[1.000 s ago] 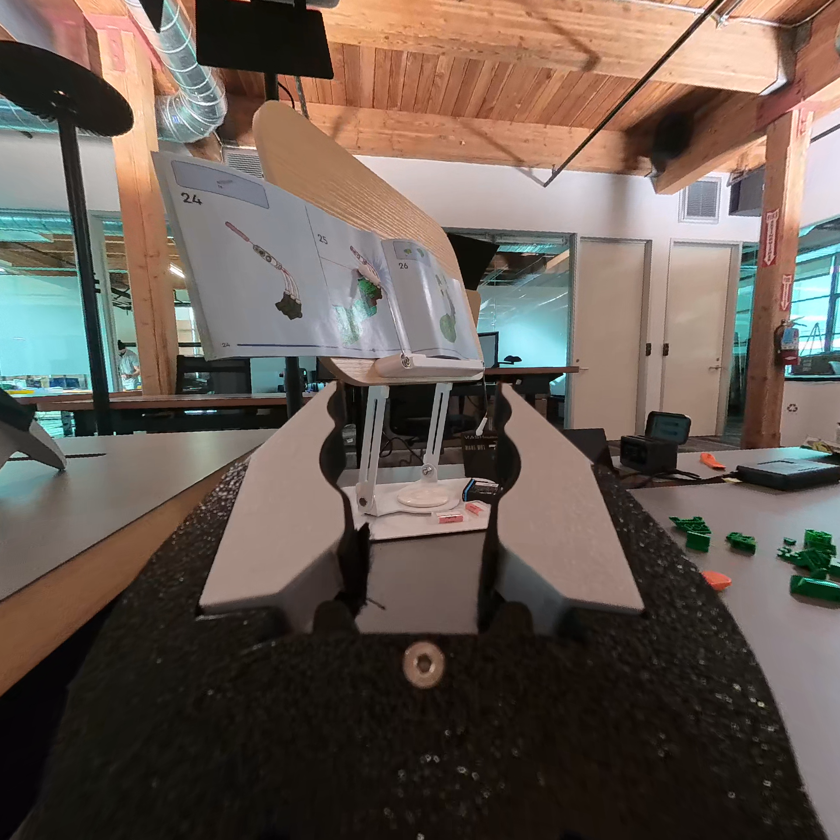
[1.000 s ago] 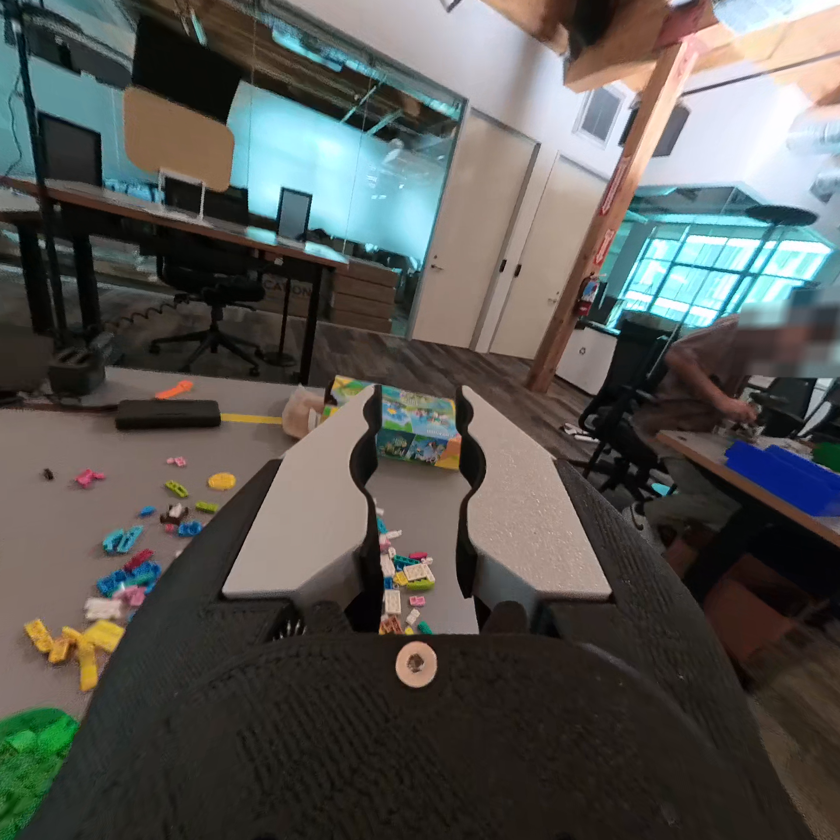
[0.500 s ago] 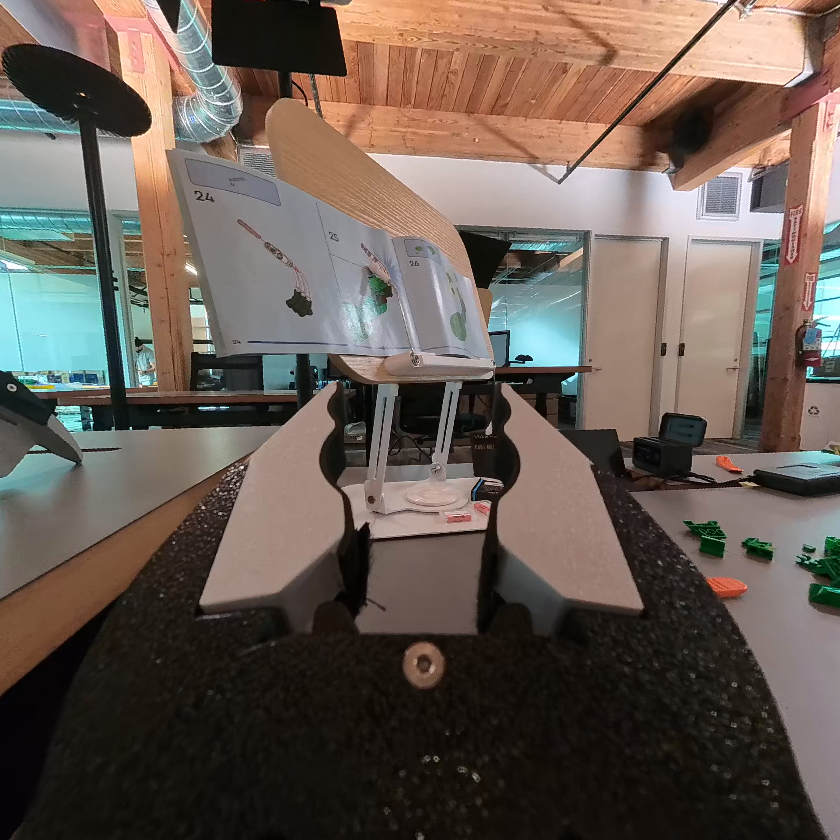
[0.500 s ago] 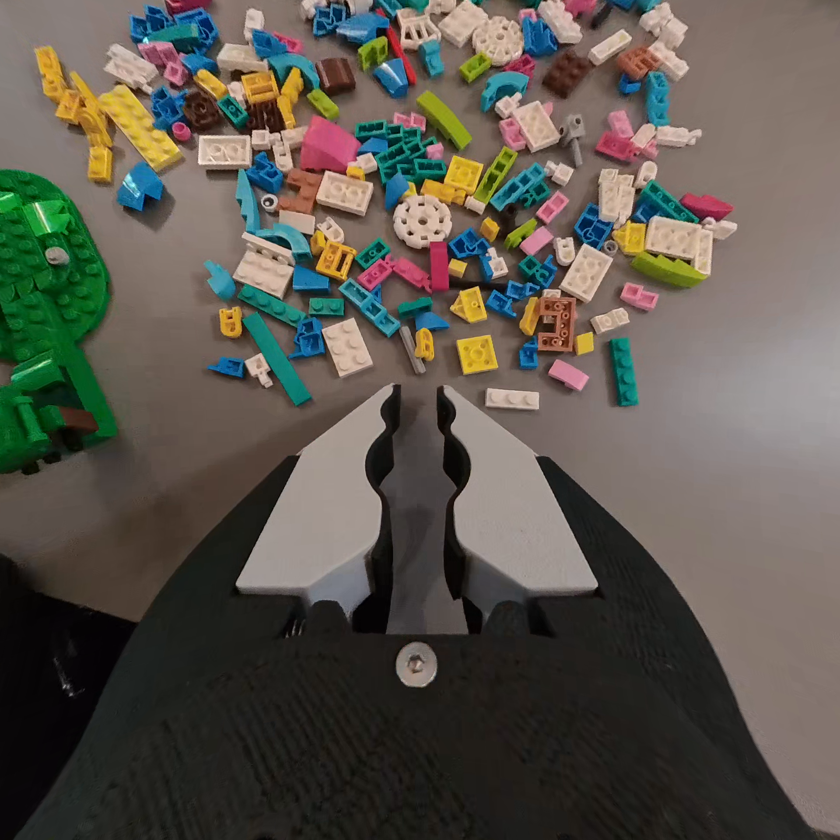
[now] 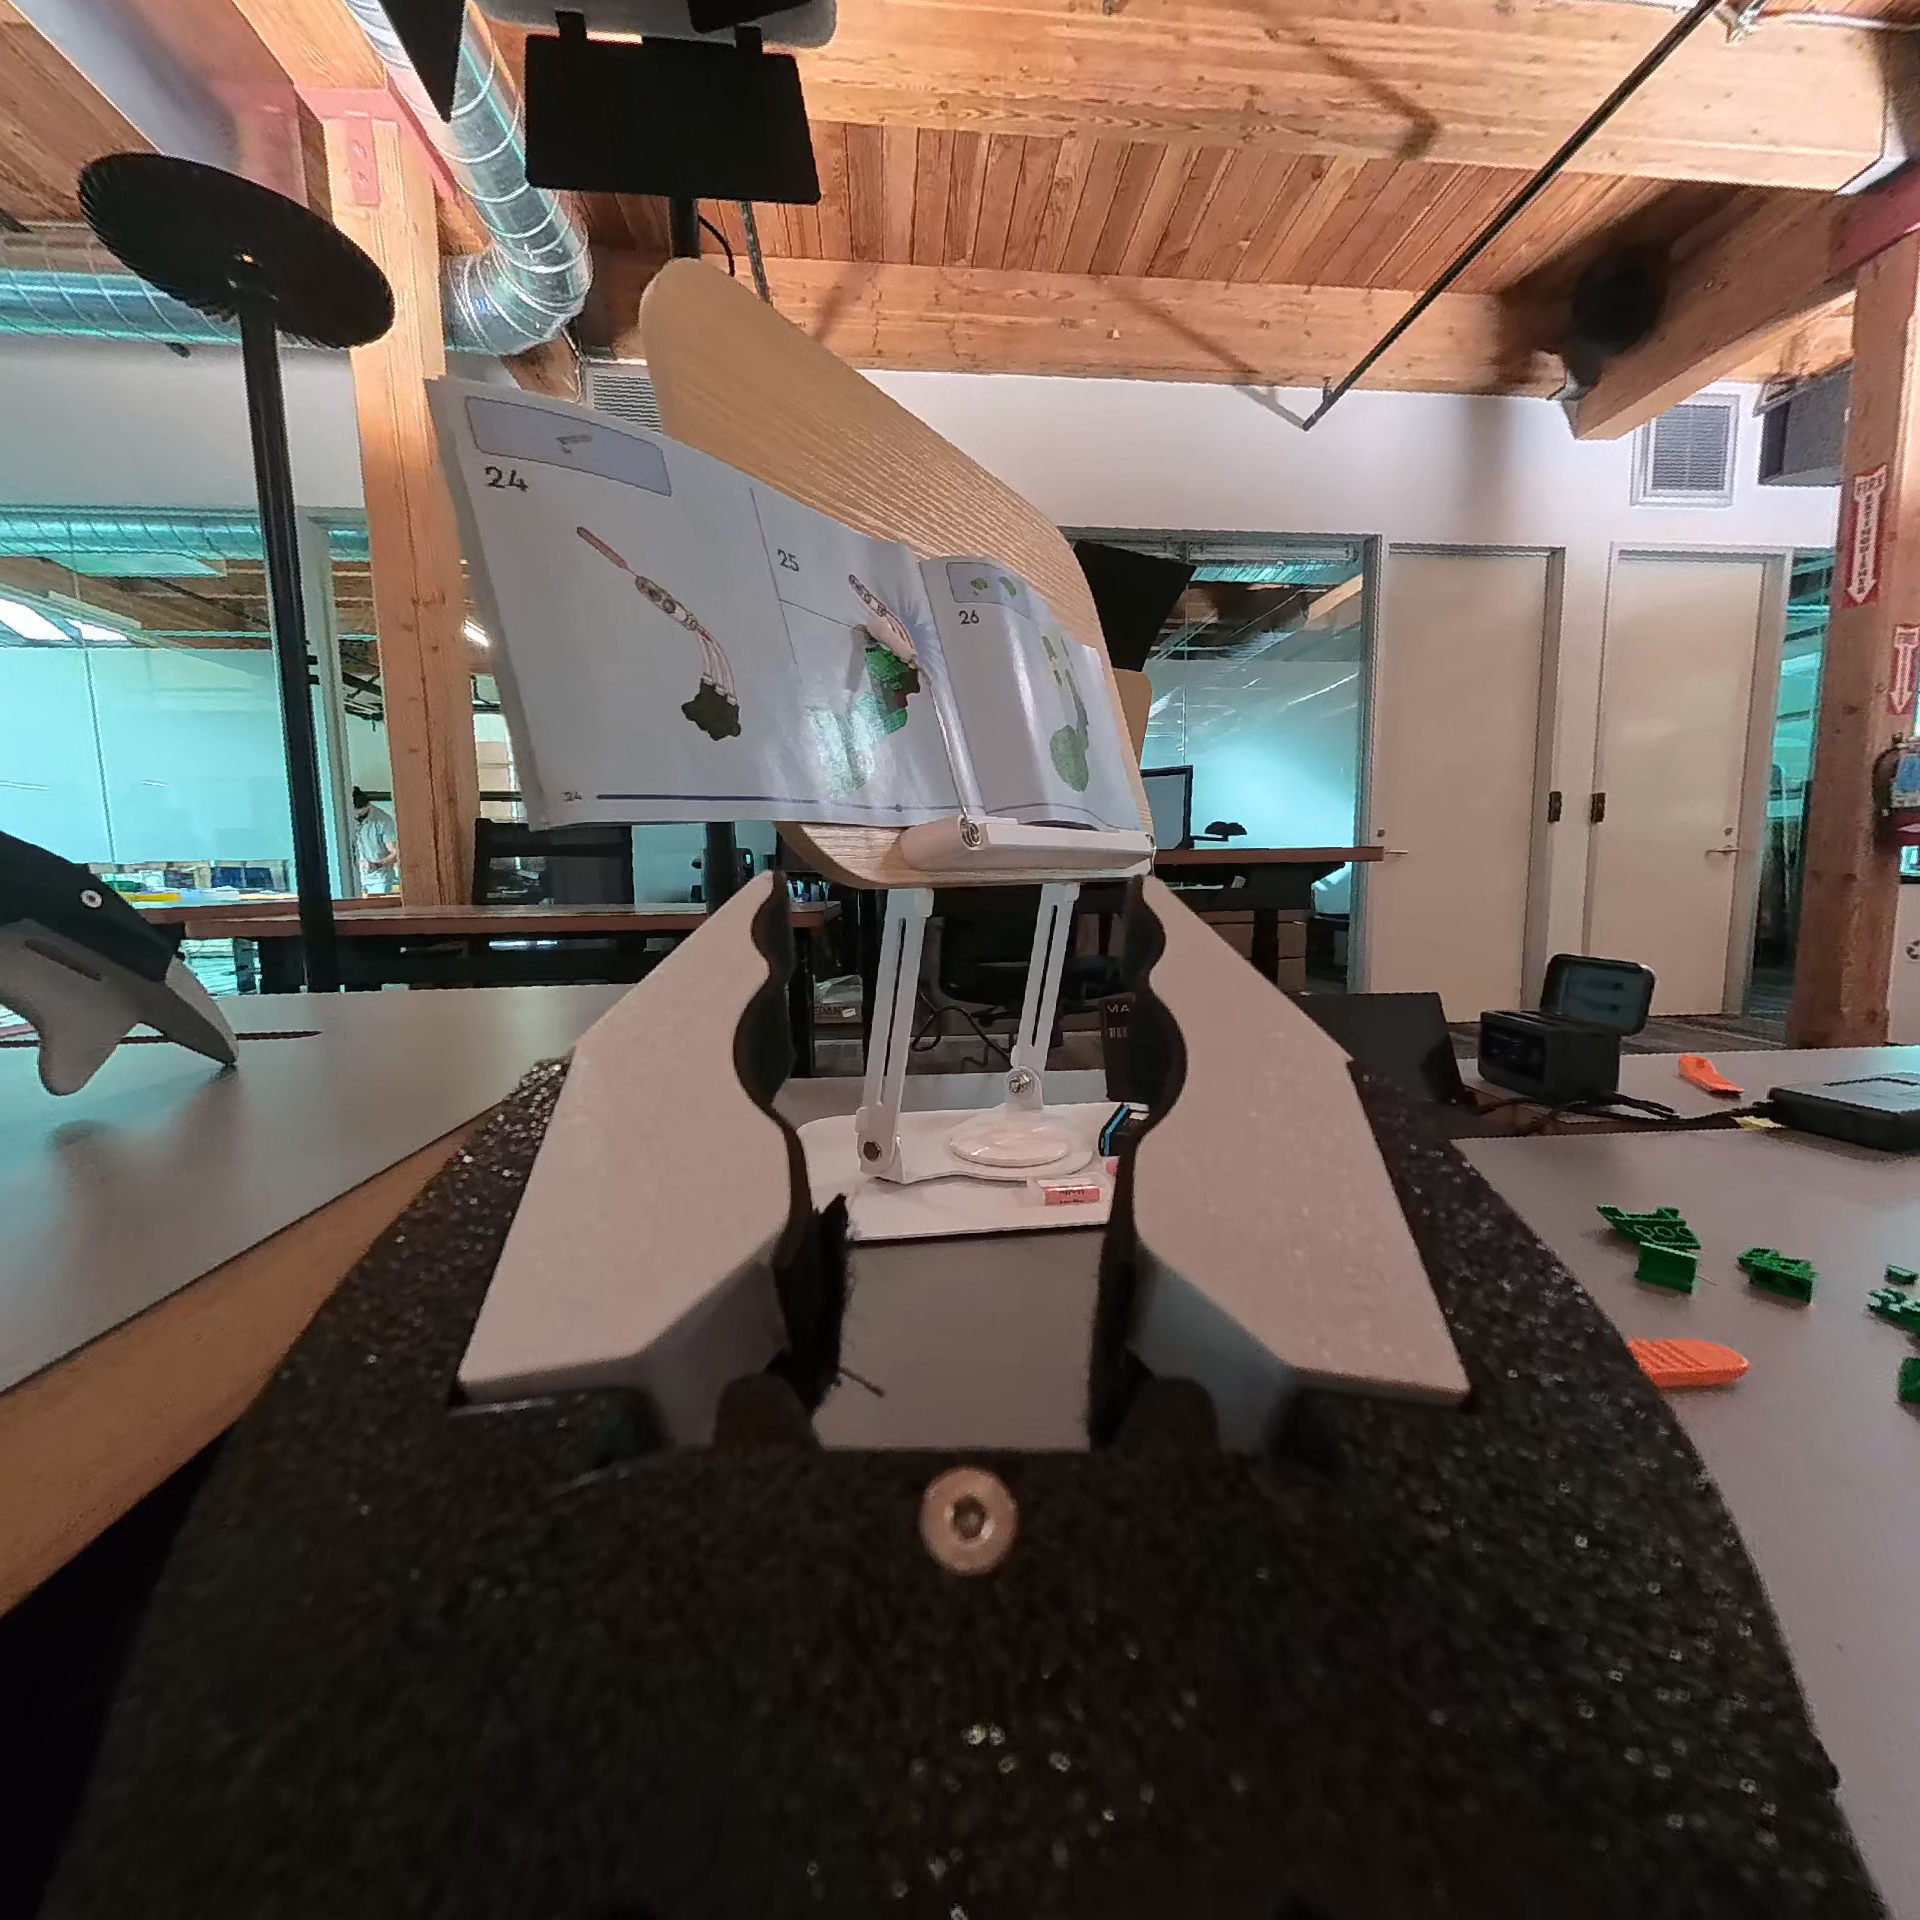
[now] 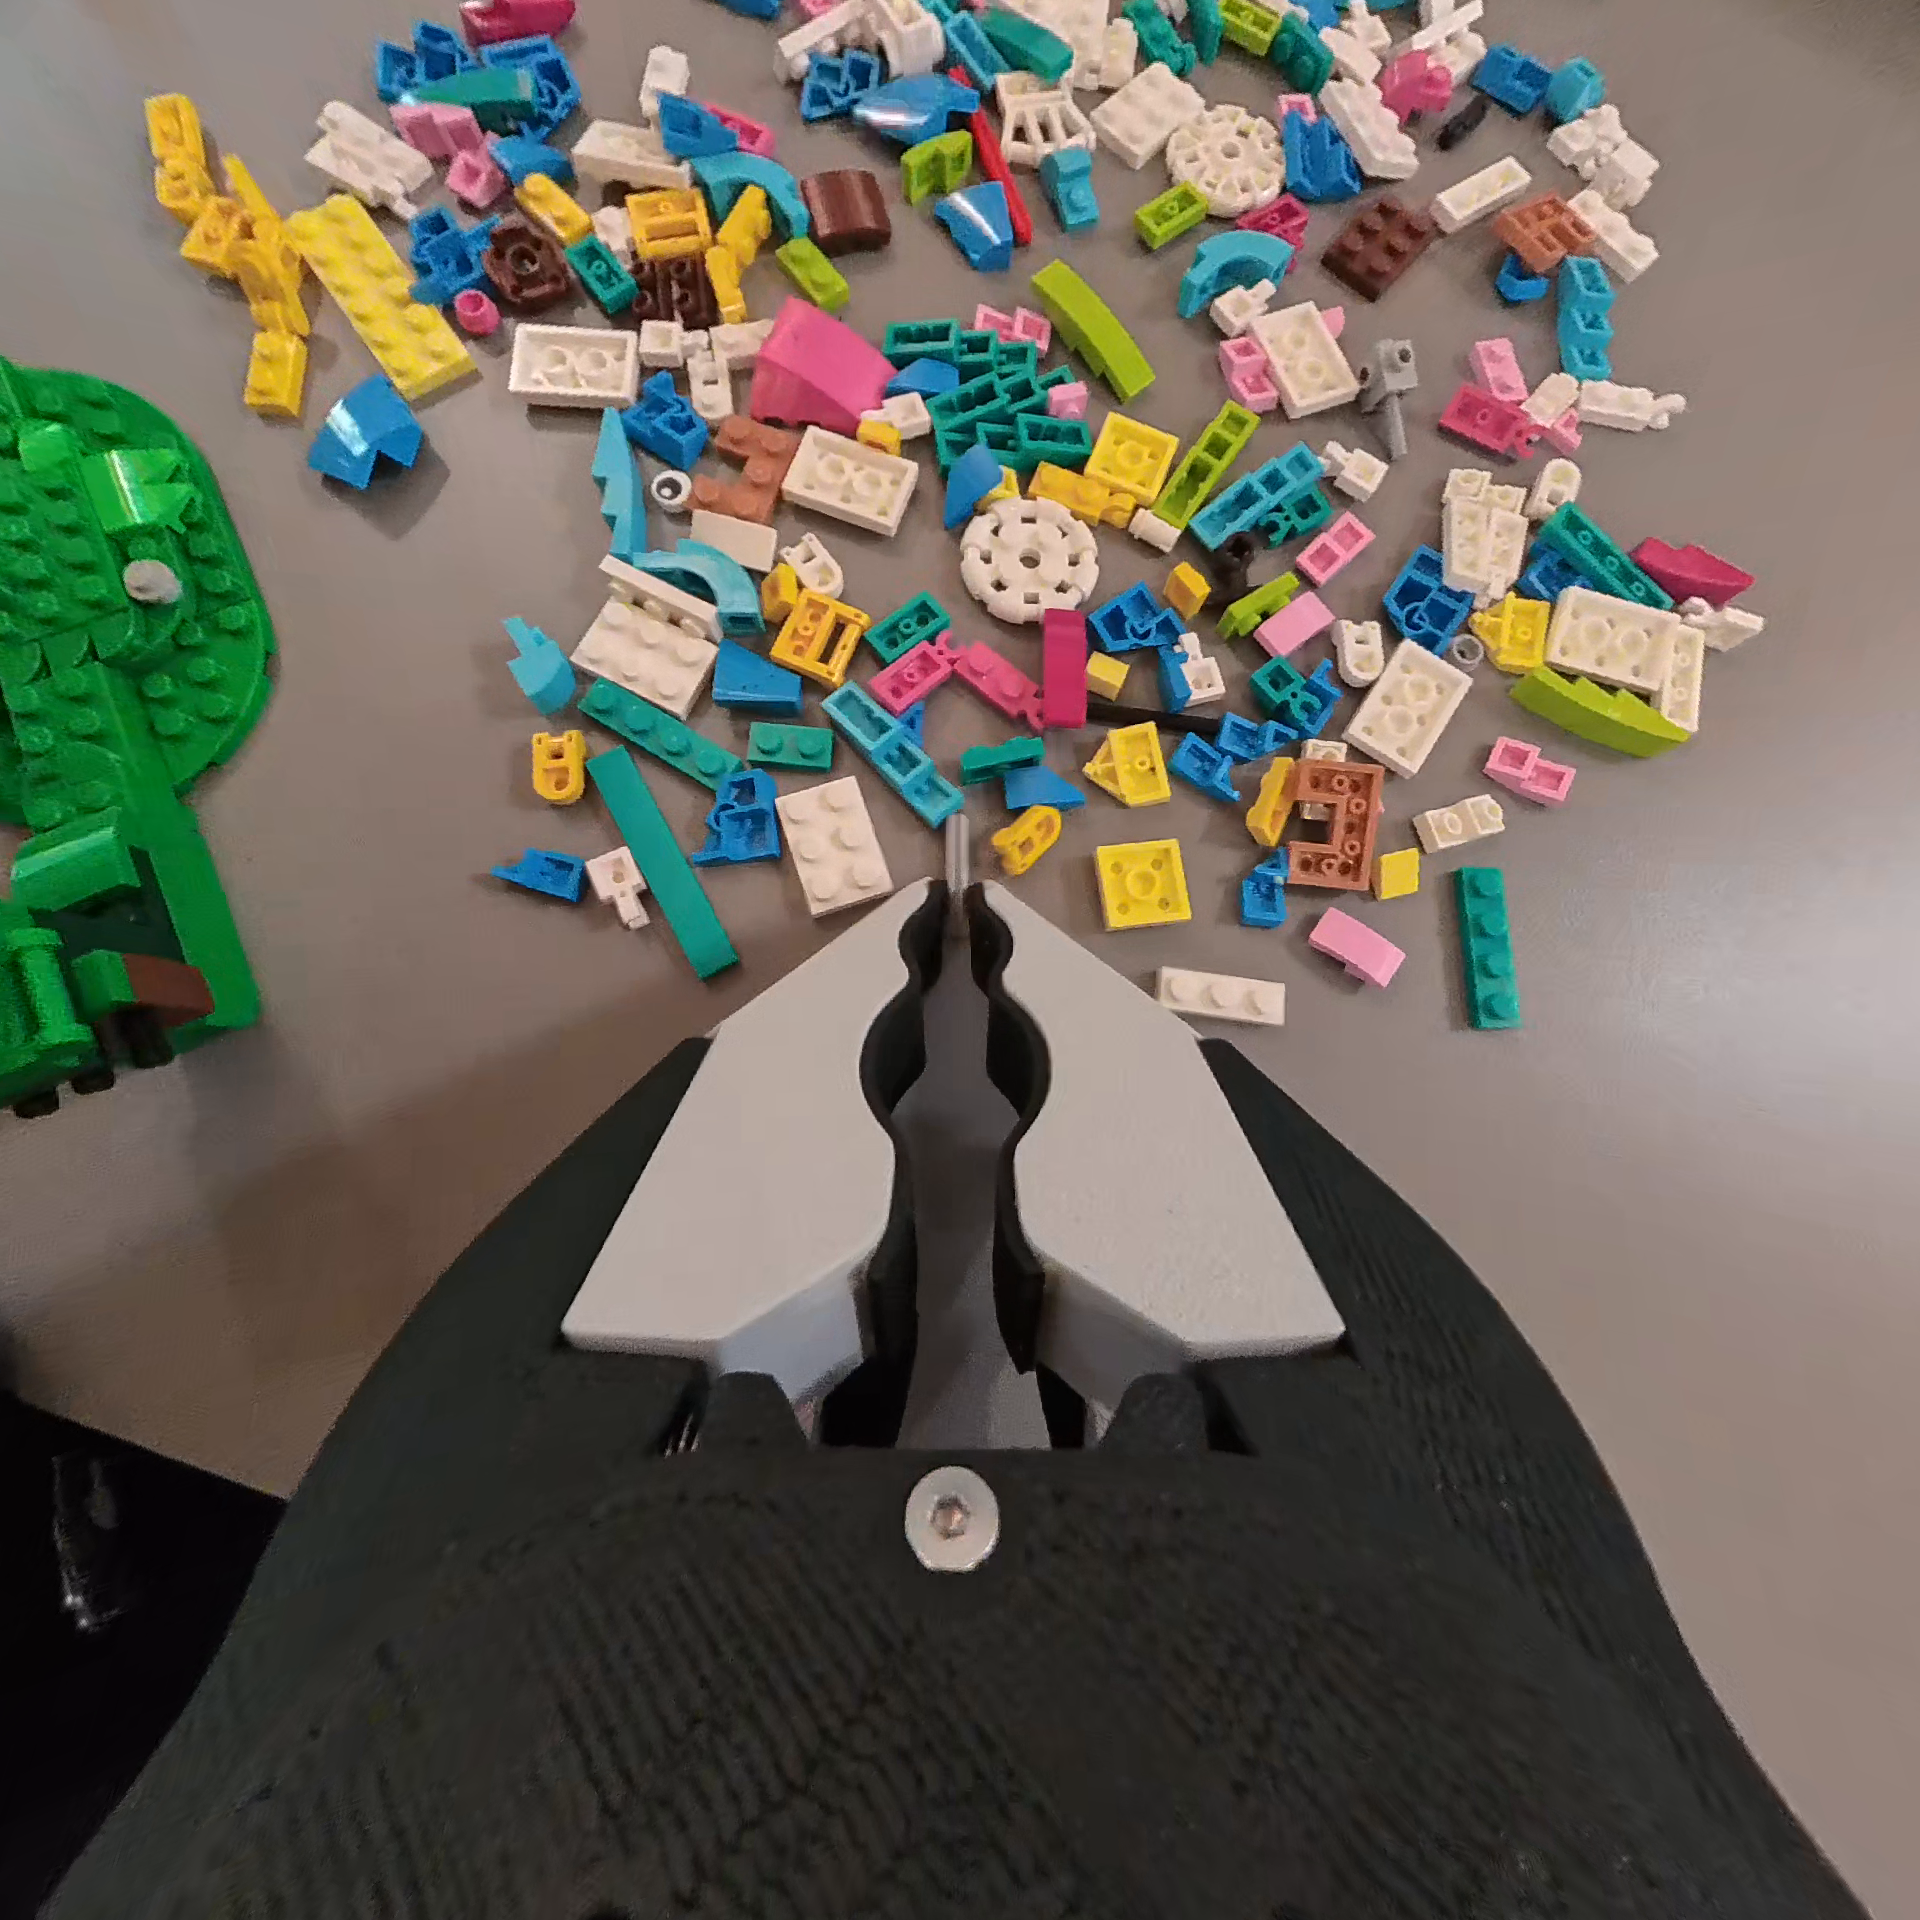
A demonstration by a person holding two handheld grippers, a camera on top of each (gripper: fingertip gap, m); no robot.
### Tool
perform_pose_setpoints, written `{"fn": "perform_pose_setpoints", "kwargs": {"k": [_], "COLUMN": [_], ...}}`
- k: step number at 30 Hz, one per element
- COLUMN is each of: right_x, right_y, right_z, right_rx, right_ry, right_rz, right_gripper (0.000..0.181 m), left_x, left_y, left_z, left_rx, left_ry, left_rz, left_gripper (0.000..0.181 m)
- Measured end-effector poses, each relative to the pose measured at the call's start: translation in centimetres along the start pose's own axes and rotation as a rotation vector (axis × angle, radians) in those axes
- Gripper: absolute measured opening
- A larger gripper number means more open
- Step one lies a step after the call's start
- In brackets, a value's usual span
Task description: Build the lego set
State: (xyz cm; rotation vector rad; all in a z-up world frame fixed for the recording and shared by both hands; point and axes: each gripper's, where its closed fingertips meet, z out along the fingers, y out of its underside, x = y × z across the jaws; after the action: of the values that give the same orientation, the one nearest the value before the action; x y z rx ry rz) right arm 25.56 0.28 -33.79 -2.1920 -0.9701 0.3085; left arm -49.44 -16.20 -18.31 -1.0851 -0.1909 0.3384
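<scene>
Right gripper (image 6: 954, 902): its fingers have narrowed since half a second ago and now pinch the near end of a thin grey pin (image 6: 957, 840) at the near edge of the loose brick pile (image 6: 1039, 436).
Meaning: judged from this, the pick of the next small part is under way; the pin looks not yet lifted off the grey table (image 6: 1558, 1195).
Left gripper (image 5: 956, 966): spread wide and empty, as before, facing the instruction booklet (image 5: 748, 644) on its white stand (image 5: 935, 1153) at 12 o'clock.
Green build (image 6: 94, 665): lies at 9 o'clock of the pile, well apart from the pin.
Risk: the slim pin may slip or roll.
</scene>
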Motion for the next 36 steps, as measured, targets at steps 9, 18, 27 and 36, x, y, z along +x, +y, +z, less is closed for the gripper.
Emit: {"fn": "perform_pose_setpoints", "kwargs": {"k": [9, 18, 27, 36], "right_x": [-1.7, -9.4, -25.6, -37.3], "right_y": [-2.3, -16.1, -34.3, -47.8], "right_z": [-2.1, -5.0, -0.7, -2.5], "right_rx": [0.046, 0.311, 0.85, 1.181], "right_ry": [0.06, 0.088, -0.003, -0.199], "right_rz": [-0.144, -0.462, -0.585, -0.687], "right_gripper": [0.003, 0.003, 0.003, 0.004], "left_x": [-0.2, 0.3, 1.9, 1.8], "left_y": [-0.4, -0.8, -0.9, -1.0], "left_z": [-0.2, -0.1, 0.5, 0.6], "left_rx": [0.025, 0.049, 0.051, 0.057], "left_ry": [-0.001, 0.037, 0.09, 0.091], "left_rz": [-0.026, -0.049, -0.023, -0.031], "left_gripper": [0.059, 0.058, 0.057, 0.057]}}
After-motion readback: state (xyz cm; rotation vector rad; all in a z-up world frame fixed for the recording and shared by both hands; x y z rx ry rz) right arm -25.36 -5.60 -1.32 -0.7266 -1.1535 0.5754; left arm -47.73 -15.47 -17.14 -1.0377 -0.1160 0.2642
